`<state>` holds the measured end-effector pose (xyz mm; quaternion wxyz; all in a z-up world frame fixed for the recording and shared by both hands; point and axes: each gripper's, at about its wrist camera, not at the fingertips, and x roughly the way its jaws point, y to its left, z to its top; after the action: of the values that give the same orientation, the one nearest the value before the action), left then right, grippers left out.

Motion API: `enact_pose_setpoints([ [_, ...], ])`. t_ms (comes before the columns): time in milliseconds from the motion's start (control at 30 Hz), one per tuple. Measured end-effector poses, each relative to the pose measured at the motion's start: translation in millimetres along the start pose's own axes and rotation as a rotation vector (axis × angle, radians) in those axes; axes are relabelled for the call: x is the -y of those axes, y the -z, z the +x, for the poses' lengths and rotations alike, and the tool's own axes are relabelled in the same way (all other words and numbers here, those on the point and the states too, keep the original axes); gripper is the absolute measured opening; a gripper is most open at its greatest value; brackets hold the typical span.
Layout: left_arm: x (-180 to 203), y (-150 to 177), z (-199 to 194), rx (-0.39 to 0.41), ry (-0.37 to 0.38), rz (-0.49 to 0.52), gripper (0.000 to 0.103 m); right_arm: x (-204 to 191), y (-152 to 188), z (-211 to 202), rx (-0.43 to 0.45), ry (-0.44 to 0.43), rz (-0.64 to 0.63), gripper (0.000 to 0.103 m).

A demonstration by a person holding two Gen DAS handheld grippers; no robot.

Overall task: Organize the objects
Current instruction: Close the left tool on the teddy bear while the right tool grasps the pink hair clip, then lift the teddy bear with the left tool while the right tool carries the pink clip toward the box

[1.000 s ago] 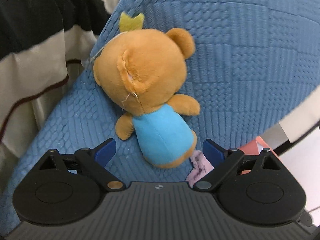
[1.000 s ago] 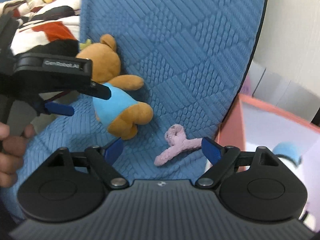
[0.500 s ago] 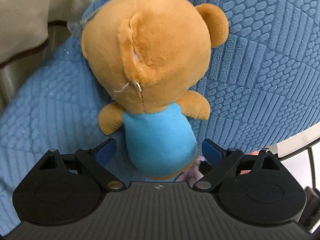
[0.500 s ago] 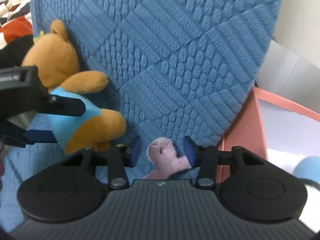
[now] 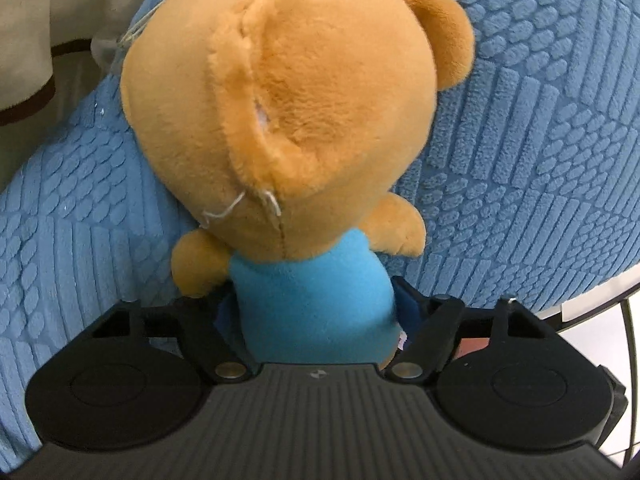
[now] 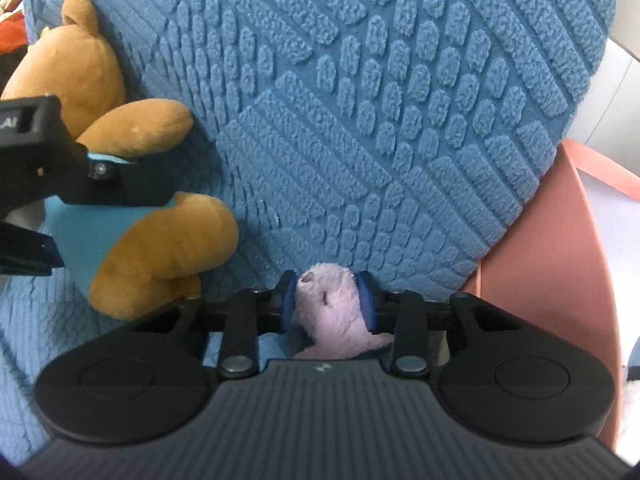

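- A brown plush bear [image 5: 280,120] in a light blue shirt is seen from behind in the left wrist view, leaning against a blue textured cushion [image 5: 520,140] that fills the far side of the scene.
- The bear's blue torso is pinched by the left gripper [image 5: 316,316]: 1 finger is pressed against each side of the body, low down, probably so the soft toy can be lifted without the large head being squashed.
- In the right wrist view, a small pink plush piece [image 6: 326,304] lies at the foot of the cushion, just right of the bear's leg.
- It is clamped between the 2 blue pads of the right gripper [image 6: 326,300], which are drawn in close on its rounded end.
- A salmon-pink container [image 6: 552,260] stands to the right, beside the cushion; it is judged a likely place for the toys, though this cannot be confirmed.
- Both toys appear held but not yet lifted clear of the cushion.
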<state>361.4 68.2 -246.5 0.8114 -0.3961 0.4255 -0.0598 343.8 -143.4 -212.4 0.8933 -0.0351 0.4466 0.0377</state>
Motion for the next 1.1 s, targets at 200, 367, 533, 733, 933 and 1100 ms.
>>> enact_pose_setpoints([
  [200,10,7,-6,0.002,-0.012,0.035,0.071,-2,5,-12,0.005,-0.001,-0.001,0.036],
  [367,19,17,-17,0.003,-0.033,0.083,0.070,-2,10,-25,0.011,-0.009,0.025,0.036],
  [533,30,33,-34,0.004,-0.055,0.168,0.070,-3,21,-43,0.015,-0.024,0.056,0.036],
  [733,33,52,-53,0.000,-0.066,0.220,0.069,2,40,-77,0.031,-0.046,0.071,0.036],
  [933,31,78,-67,-0.018,-0.098,0.230,0.069,-13,31,-85,0.040,-0.053,0.104,0.036],
  [1100,31,99,-75,-0.028,-0.130,0.236,0.069,-14,42,-98,0.047,-0.067,0.139,0.036],
])
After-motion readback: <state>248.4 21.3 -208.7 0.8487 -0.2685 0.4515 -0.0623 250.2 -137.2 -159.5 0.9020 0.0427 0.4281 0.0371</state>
